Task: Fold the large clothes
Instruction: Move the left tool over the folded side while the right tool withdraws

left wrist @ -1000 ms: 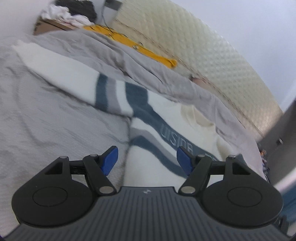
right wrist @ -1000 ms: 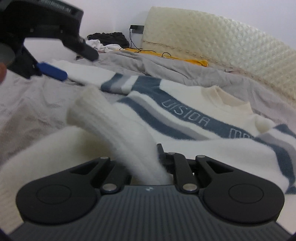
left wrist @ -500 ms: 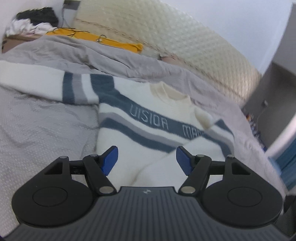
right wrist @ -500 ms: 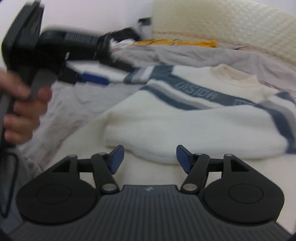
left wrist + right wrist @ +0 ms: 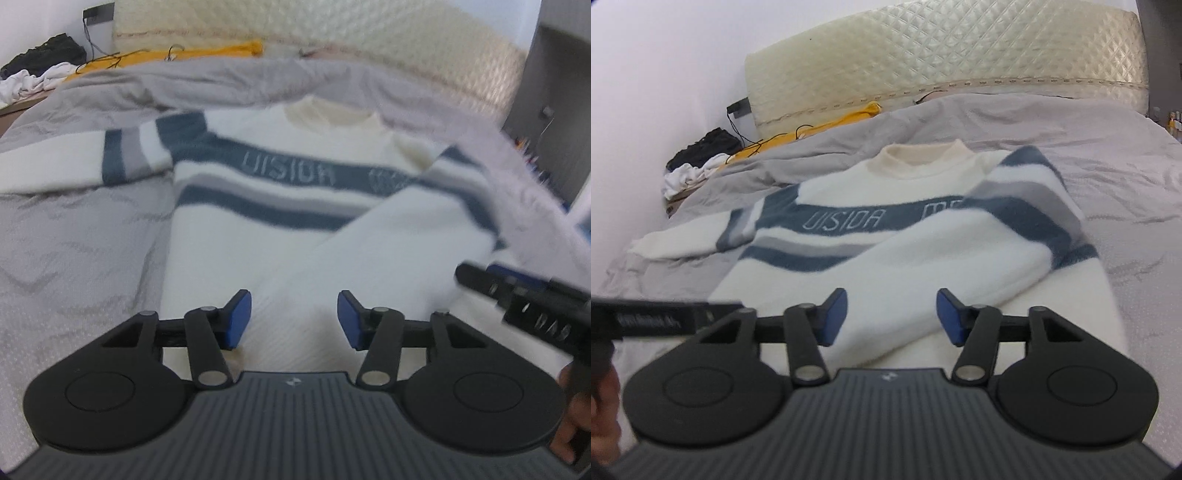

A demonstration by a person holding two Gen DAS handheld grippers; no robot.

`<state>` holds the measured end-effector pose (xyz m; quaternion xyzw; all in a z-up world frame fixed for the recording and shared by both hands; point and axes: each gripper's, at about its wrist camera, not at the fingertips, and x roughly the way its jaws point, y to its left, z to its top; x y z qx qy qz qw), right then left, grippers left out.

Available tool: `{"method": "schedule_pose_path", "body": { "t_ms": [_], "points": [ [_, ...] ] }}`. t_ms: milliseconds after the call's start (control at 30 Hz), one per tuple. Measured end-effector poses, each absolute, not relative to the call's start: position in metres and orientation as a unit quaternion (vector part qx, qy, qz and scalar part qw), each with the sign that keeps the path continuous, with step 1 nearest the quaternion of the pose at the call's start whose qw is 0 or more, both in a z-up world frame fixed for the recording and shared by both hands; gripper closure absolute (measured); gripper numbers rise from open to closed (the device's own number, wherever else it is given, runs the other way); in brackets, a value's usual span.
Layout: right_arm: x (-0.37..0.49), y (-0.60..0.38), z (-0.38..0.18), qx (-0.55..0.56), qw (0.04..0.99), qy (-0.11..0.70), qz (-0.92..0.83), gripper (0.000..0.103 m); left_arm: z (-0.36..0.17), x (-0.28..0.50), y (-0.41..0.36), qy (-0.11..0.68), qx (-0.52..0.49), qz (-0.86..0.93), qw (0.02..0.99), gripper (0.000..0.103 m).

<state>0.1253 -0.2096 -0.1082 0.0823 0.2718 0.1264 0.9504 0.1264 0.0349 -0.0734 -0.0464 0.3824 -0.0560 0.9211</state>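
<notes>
White sweater (image 5: pixel 923 236) with blue and grey stripes flat on grey bedspread (image 5: pixel 1108 173), collar toward headboard (image 5: pixel 960 62). One sleeve folded across chest, other stretched out sideways. Left gripper (image 5: pixel 294 319) over hem, jaws partly apart and just been closing, nothing between pads. Right gripper (image 5: pixel 891 316) above folded sleeve, jaws also narrowing, gripping nothing. Pile of clothes (image 5: pixel 698 162) by wall.

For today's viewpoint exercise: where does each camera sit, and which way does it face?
Left wrist: on the left gripper, facing the sweater and headboard; right gripper at right edge.
Right wrist: on the right gripper, facing the same way; left gripper at left edge.
Shared: sweater, grey bedding, open jaws, empty.
</notes>
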Motion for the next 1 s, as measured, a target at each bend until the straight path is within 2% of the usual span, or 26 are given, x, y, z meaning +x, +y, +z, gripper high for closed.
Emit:
{"method": "schedule_pose_path", "body": {
  "t_ms": [133, 367, 567, 667, 733, 1000],
  "points": [
    [0.136, -0.203, -0.122, 0.076, 0.943, 0.293, 0.139, 0.055, -0.093, 0.136, 0.032, 0.417, -0.034, -0.034, 0.907, 0.048],
    [0.150, -0.195, -0.138, 0.045, 0.939, 0.302, 0.159, 0.056, -0.097, 0.136, 0.023, 0.415, -0.012, -0.017, 0.910, 0.048],
    [0.156, -0.197, -0.149, 0.041, 0.932, 0.324, 0.160, 0.058, -0.079, 0.128, 0.036, 0.379, -0.072, -0.023, 0.922, 0.048],
    [0.155, -0.197, -0.148, 0.039, 0.931, 0.325, 0.160, 0.058, -0.060, 0.130, 0.051, 0.354, -0.104, -0.010, 0.930, 0.045],
    [0.155, -0.199, -0.148, 0.041, 0.931, 0.323, 0.162, 0.059, -0.048, 0.139, 0.066, 0.345, -0.127, 0.006, 0.930, 0.037],
    [0.157, -0.206, -0.146, 0.073, 0.928, 0.327, 0.164, 0.056, -0.042, 0.200, 0.160, 0.376, -0.223, 0.043, 0.899, 0.029]
  ]
}}
